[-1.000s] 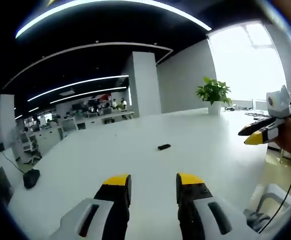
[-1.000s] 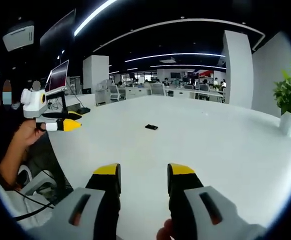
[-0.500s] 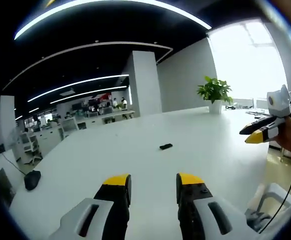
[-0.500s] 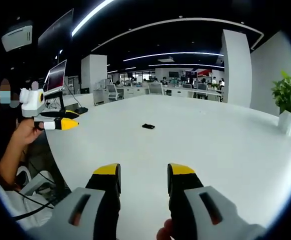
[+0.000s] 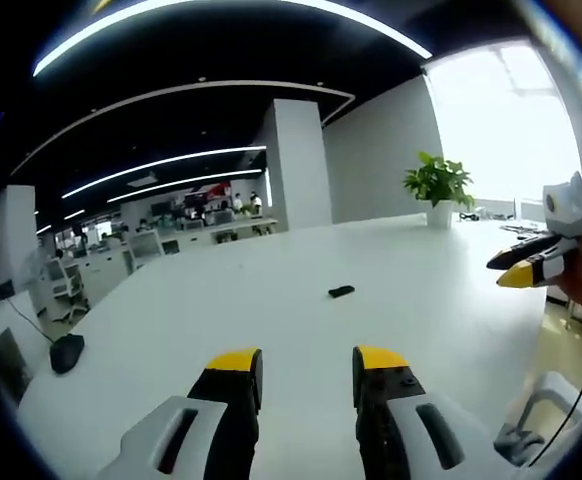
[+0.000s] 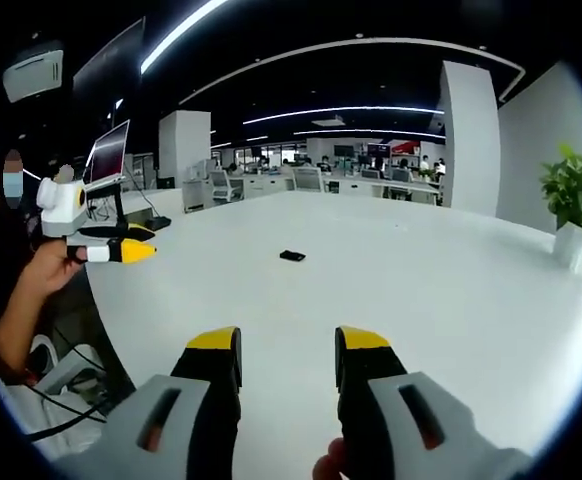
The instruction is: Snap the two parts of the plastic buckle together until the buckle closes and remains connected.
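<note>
A small black buckle [image 5: 341,291] lies on the white table [image 5: 271,320], far ahead of both grippers; in the right gripper view the buckle [image 6: 292,256] is a dark speck mid-table. My left gripper [image 5: 306,362] is open, jaws apart over bare table, holding nothing. My right gripper [image 6: 288,342] is also open and empty. The right gripper [image 5: 533,268] shows at the right edge of the left gripper view, held in a hand. The left gripper [image 6: 111,247] shows at the left of the right gripper view, also hand-held. The buckle is too small to tell its two parts.
A potted plant [image 5: 437,185] stands at the table's far corner. A dark mouse-like object [image 5: 66,352] lies near the table's left edge. A monitor [image 6: 111,155] stands beyond the table's left side. A white pillar [image 5: 296,165] and office desks fill the background.
Both cameras have drifted slightly; the buckle sits a little further right in the left gripper view and further left in the right gripper view. Both grippers stay open.
</note>
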